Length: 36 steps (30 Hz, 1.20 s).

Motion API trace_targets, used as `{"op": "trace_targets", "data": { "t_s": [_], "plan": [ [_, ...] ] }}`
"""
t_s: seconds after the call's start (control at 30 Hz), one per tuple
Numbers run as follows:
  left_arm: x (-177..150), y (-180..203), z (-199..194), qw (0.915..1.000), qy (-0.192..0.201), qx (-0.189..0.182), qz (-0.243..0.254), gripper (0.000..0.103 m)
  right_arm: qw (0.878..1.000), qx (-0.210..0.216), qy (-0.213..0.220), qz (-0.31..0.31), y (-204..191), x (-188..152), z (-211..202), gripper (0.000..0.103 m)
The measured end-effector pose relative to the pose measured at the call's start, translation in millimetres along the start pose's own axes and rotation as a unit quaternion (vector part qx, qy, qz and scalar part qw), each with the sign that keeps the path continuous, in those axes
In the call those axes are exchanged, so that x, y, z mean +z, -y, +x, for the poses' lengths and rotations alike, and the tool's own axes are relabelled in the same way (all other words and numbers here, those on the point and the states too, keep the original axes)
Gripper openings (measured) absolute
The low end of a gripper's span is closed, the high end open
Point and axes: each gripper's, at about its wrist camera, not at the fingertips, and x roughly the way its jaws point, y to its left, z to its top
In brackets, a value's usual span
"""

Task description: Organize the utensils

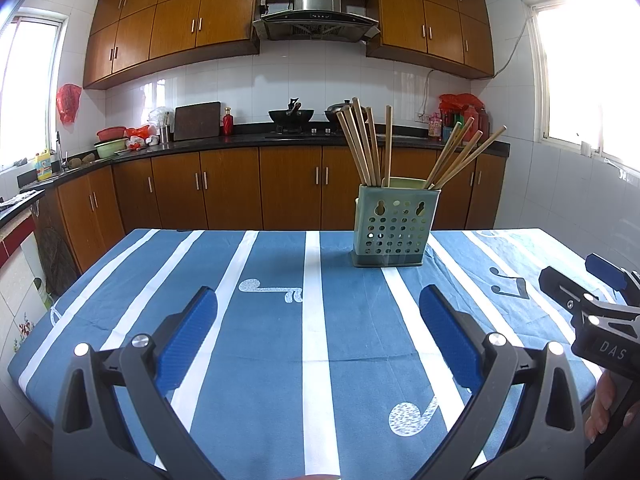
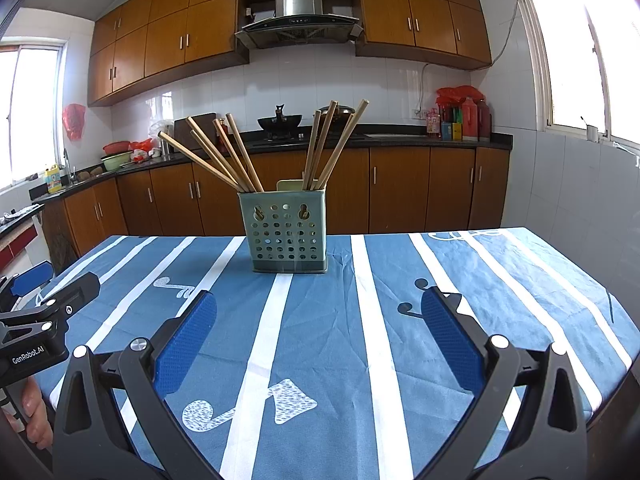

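Both grippers hover low over the blue striped tablecloth (image 1: 280, 340), level and pointing forward. The left gripper (image 1: 318, 336) and right gripper (image 2: 320, 340) are spread wide, gripping nothing. The green utensil holder (image 2: 286, 236) (chopsticks (image 2: 224, 156) fanned inside) stands at 12 o'clock.

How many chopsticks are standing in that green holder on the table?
9 chopsticks show in the green holder: five fanned out in its left part and four leaning in its right part, as seen from the right wrist camera. Shorter utensils inside could be hidden.
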Motion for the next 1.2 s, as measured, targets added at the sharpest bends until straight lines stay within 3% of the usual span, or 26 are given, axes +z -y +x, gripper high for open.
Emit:
{"op": "trace_targets", "data": {
  "t_s": [1.2],
  "plan": [
    [-6.2,4.5,4.4,1.0,-0.004,-0.001,0.0,0.099,1.0,-0.001,-0.002,0.002,-1.8,0.9,0.1,0.101]
  ]
}}
